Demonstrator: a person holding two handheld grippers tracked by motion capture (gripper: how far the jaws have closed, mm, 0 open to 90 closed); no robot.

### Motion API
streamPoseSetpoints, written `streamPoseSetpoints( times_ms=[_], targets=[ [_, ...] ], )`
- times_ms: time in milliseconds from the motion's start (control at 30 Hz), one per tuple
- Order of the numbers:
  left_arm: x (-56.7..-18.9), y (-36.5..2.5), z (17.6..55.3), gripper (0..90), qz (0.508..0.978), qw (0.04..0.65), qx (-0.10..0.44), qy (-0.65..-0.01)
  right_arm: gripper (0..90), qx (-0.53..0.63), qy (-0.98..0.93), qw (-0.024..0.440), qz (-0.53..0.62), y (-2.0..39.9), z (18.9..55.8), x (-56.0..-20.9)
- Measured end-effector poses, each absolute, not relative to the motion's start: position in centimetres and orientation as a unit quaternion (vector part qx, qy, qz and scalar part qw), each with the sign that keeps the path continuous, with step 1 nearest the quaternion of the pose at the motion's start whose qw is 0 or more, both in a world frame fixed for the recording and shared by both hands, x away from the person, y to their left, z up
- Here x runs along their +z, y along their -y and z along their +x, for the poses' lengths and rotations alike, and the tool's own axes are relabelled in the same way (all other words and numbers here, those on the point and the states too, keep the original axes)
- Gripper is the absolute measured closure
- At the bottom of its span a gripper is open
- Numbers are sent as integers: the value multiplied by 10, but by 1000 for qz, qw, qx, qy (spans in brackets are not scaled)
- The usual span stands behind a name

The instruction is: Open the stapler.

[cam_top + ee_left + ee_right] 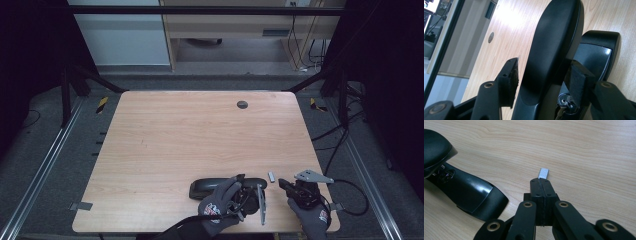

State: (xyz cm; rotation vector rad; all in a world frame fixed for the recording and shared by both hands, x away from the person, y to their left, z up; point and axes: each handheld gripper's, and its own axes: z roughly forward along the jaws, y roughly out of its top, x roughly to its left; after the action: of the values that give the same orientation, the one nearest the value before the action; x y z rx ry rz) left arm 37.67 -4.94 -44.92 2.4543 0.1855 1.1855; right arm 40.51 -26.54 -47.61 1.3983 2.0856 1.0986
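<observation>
Table (150,150): pale wood with fine straight grain, rounded corners, one small round dark cap (242,104) set flush near the far edge.
Surroundings: grey carpeted floor, metal rails along both sides, black frame around.
Stapler (200,189): glossy black plastic, long and rounded; lay near the front edge of the table, hinged open.
Stapler top arm (554,45): smooth, domed, tapered to a blunt nose; stood raised above the base.
Stapler base (596,55): flat, with a shiny angled plate and a rounded end; rested on the wood.
Staple strip (543,173): short, flat, silvery metal bar; lay on the table just right of the stapler.
Left claw (544,77): straddled the top arm with jaws apart, rough black pads on either side, the one pad short of touching by a sliver.
Right claw (541,182): closed, pads flat together, tips right at the near end of the staple strip; could not tell whether pinched it.
Hands: in black gloves with red and white marks.
Grey plate (312,176): three-cornered, matt metal, sat atop the right claw.
</observation>
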Motion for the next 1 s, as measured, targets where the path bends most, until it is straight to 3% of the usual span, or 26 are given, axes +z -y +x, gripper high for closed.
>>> streamPoseSetpoints(
  times_ms=[1000],
  targets=[
    [-452,53,372,536,873,187,447,-57,900,401,-761,172,481,250,404,-479]
  ],
)
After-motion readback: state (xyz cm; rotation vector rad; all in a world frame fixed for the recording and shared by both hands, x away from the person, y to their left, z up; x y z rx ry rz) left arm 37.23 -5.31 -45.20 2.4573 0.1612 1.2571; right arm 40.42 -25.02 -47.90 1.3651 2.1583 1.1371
